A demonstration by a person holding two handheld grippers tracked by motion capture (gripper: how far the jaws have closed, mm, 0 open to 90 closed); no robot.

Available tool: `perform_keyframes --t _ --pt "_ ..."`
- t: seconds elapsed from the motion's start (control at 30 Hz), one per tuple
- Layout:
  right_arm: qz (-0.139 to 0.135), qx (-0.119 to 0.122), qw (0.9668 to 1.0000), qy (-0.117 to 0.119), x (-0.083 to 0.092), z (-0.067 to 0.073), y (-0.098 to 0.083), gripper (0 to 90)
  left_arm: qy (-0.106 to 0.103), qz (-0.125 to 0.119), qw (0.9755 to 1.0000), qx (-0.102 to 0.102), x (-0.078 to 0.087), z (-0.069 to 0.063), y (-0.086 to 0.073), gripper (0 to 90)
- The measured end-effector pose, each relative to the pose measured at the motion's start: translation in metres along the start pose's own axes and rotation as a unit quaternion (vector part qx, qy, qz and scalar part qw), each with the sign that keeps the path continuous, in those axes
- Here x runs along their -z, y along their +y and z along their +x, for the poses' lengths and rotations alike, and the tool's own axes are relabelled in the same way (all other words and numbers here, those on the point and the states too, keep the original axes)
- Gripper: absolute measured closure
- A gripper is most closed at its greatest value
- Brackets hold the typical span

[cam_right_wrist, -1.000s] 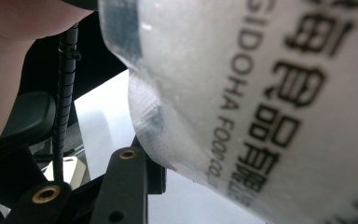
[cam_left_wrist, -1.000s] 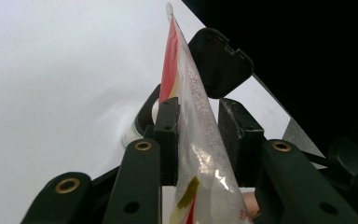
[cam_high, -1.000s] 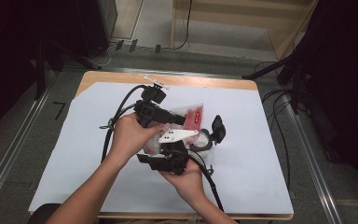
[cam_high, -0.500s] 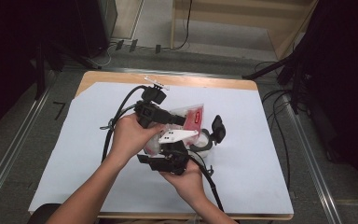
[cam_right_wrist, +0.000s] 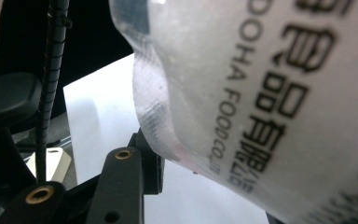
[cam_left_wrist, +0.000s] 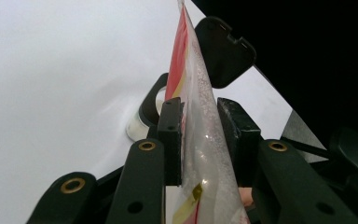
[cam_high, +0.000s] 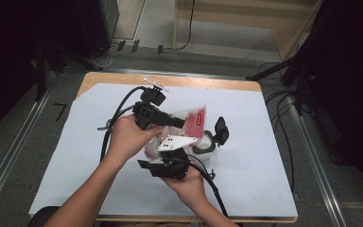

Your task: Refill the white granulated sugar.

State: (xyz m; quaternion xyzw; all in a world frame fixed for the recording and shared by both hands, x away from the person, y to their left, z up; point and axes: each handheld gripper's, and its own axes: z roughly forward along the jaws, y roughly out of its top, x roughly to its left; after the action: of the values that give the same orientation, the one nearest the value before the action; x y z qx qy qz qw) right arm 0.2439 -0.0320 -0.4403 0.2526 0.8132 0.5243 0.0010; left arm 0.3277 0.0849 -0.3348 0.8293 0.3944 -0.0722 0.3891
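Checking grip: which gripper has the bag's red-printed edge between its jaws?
The left gripper, clamping the bag by its red print; the right gripper faces black lettering on clear film.

Clear, frosted pouch (cam_left_wrist: pixel 200 140) with red-and-yellow print and red label patch, black lettering across pale film. Black grippers, left gripper (cam_high: pixel 163 118) and right gripper (cam_high: pixel 170 165), brass-coloured rivets; white plate on right one. Black-lidded jar (cam_high: pixel 212 139), pale body. White sheet (cam_high: pixel 264 179) over tan wooden table (cam_high: pixel 246 85). Black cables.
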Motion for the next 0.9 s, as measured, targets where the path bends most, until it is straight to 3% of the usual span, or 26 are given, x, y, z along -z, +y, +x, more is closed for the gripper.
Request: perform_keyframes --t 0.9 --pt "0.029 0.035 0.999 0.005 -0.015 0.003 -0.024 59.7 0.001 0.062 0.9979 -0.015 -0.006 0.002 -0.004 76.4"
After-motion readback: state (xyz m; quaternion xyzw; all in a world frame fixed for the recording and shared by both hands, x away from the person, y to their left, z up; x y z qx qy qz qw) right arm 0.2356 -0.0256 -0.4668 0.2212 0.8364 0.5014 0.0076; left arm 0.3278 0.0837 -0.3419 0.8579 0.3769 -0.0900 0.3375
